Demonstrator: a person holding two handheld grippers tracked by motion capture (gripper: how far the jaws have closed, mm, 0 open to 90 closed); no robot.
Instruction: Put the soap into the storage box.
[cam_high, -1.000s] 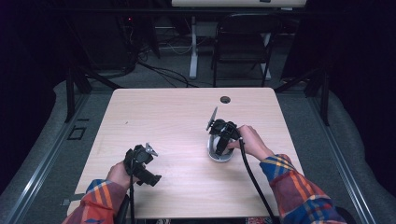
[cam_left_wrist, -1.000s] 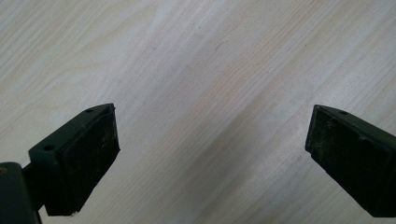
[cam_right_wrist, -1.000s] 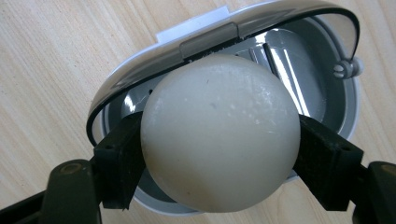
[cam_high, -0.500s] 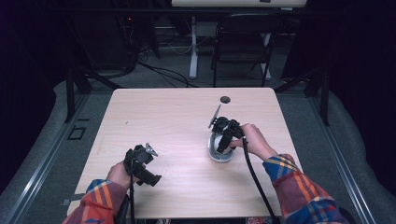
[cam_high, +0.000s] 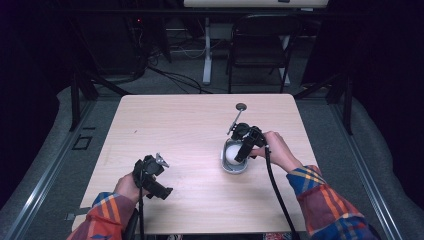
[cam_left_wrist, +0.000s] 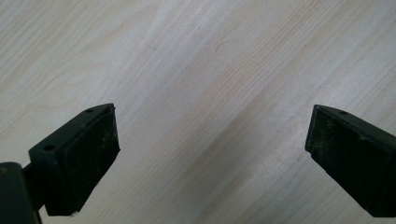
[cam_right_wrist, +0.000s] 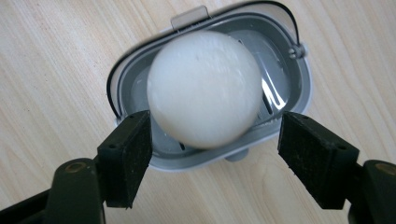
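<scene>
Wooden table (cam_high: 175, 130) bears one egg (cam_right_wrist: 205, 88), one grey tray (cam_right_wrist: 299, 79); both hand-held grippers wide.

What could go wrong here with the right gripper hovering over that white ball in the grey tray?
The right gripper is open with its pads low beside the white ball. If they close off-centre on the smooth round surface, the ball may squirt out and roll across the table. A pad could also catch the rim of the grey tray and tip or drag it.
</scene>
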